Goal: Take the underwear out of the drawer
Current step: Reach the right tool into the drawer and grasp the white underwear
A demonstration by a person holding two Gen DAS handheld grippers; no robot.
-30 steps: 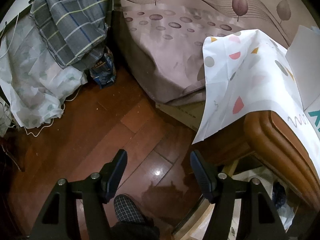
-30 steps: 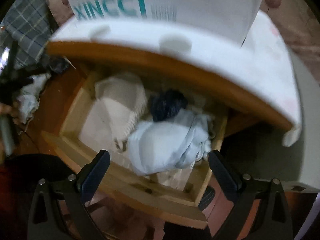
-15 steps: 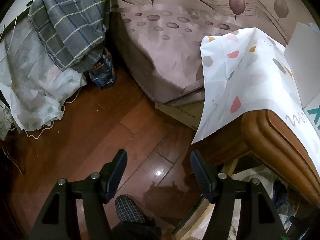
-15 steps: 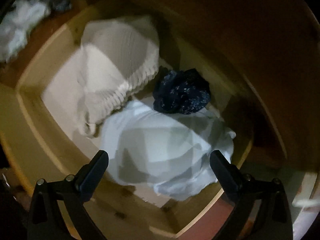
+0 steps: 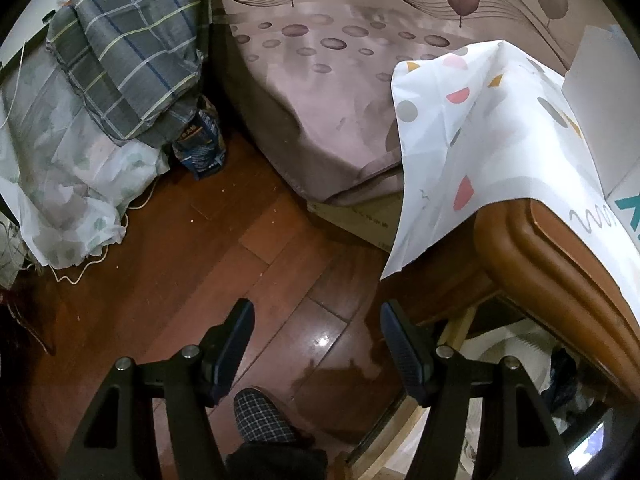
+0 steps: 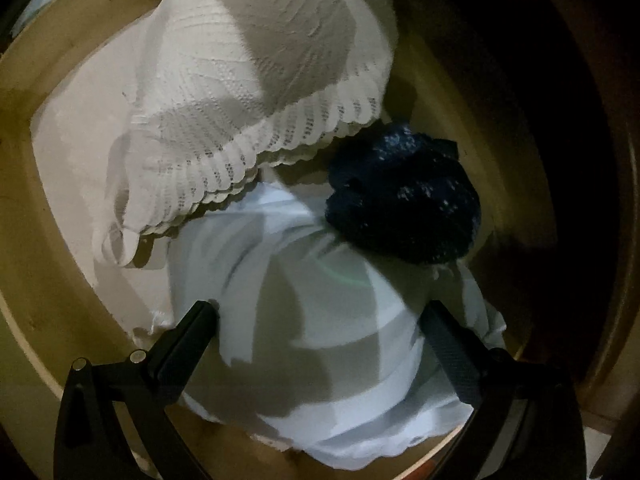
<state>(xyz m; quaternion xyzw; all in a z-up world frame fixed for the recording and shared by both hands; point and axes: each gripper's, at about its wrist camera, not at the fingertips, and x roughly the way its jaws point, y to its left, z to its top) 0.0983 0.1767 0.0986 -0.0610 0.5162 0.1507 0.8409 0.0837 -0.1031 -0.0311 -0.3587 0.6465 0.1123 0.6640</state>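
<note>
Left wrist view: the left tool (image 5: 316,340) hangs wide and empty over the glossy brown wooden floor (image 5: 192,272), beside the orange-brown wooden cabinet (image 5: 560,264).

Right wrist view: the right tool (image 6: 320,332) is spread wide inside the pale wooden drawer (image 6: 48,280), its fingers straddling the pale blue crumpled cotton underwear (image 6: 320,320), not yet pinching. A cream lace garment (image 6: 256,92) and a dark navy bundle (image 6: 404,204) lie beyond. The underwear looks light, limp and easy to snag; pinching a raised fold at its middle seems best.
</note>
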